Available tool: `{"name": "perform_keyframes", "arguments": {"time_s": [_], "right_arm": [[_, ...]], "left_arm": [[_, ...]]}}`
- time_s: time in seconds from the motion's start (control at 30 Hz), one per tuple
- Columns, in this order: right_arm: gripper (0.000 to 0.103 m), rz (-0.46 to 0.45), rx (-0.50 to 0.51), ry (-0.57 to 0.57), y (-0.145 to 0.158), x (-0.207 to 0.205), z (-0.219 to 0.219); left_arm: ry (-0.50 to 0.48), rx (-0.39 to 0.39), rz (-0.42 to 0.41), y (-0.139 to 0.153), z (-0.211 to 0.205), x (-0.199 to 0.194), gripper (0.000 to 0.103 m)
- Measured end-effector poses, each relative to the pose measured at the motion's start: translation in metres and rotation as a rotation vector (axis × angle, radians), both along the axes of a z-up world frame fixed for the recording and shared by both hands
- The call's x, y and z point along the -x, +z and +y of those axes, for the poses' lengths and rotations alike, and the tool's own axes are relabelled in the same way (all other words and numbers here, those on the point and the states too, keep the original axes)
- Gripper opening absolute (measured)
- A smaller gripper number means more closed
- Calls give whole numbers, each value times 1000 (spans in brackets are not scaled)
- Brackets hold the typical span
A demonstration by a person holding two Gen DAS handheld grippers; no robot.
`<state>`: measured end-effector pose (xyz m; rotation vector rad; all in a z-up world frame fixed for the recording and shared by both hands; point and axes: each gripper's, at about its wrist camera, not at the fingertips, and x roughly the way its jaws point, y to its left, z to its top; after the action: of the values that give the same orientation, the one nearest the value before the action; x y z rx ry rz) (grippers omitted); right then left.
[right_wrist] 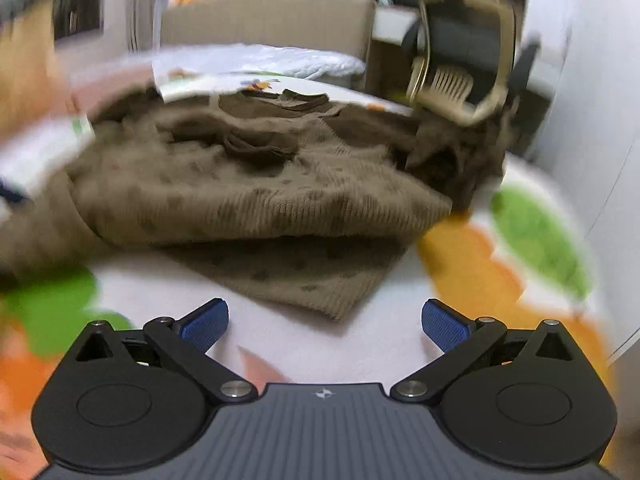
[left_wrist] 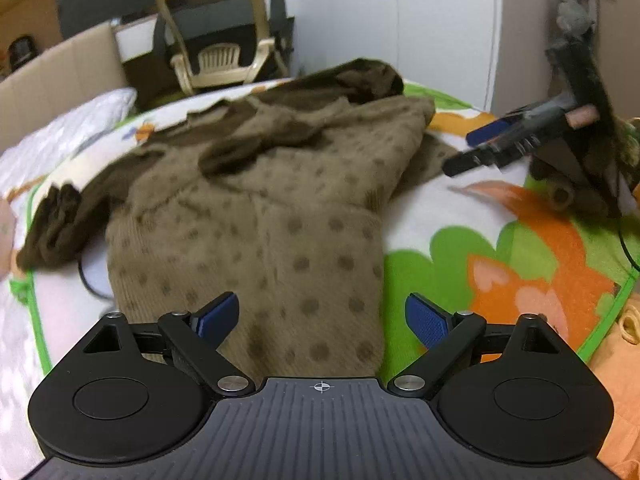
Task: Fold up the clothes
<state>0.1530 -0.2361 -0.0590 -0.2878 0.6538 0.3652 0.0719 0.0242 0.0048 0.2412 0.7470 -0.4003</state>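
Our left tongs [left_wrist: 322,316] and right tongs [right_wrist: 325,320] look alike: black arms, silver screws, blue ribbed pads [left_wrist: 218,314], grey ridged body.

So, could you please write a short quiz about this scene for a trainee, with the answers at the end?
1. True or false: the left tongs are closed on the brown dotted sweater.
2. What lies under the sweater? A) a wooden floor B) a blanket with green and orange shapes C) a glass table
3. Fill in: in the left wrist view, the right tongs appear at the ____ side of the picture.

Key:
1. False. Both blue pads stand wide apart and nothing is pressed between them.
2. B
3. right
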Motion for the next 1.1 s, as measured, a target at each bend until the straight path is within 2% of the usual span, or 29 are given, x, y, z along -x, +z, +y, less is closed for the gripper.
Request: {"name": "perform_keyframes", "arguments": {"time_s": [0.03,0.13,0.17,0.23,0.3,0.37,0.4,0.43,0.47,0.6,0.73,0.8,0.87,0.93,0.97,1.03,1.07,1.1], "right_arm": [[101,-33,31,11,1,0,7],[86,-75,66,53,1,-10,22],[82,-71,56,60,2,-15,25],[67,-29,-1,68,4,-25,26],[33,33,-78,81,6,-32,23],[17,32,-79,60,8,-28,23],[13,22,-67,52,8,-25,23],[10,21,-74,44,10,-22,20],[4,8,-80,32,14,-16,17],[3,-86,-123,-10,44,16,-5],[3,-157,-212,-46,80,54,-36],[3,-161,-212,-38,85,69,-43],[3,-165,-211,-30,88,84,-49],[4,-166,-163,-26,78,93,-52],[9,-167,-139,-24,73,97,-53],[33,-156,-82,-26,61,98,-51],[53,-153,-47,-23,54,98,-50],[62,-150,-12,-21,47,98,-48]], "left_arm": [[12,0,8,-3,1,0,94],[45,3,7,-4,5,0,94],[50,8,6,-4,6,-2,91],[52,28,5,-5,6,-2,84],[59,40,3,-5,6,-2,72],[66,41,-3,-6,6,-2,44],[70,37,-18,-5,7,-2,36],[74,33,-34,-3,9,-2,21],[92,35,-56,2,13,-3,16],[172,70,-165,35,31,-3,16],[199,94,-262,67,42,9,19],[193,110,-267,73,42,15,32],[159,121,-243,70,38,21,58],[103,127,-206,63,30,28,69],[74,119,-186,57,25,32,77],[29,85,-140,40,16,40,83],[18,72,-120,33,13,43,85],[17,64,-100,26,13,45,86]]}}
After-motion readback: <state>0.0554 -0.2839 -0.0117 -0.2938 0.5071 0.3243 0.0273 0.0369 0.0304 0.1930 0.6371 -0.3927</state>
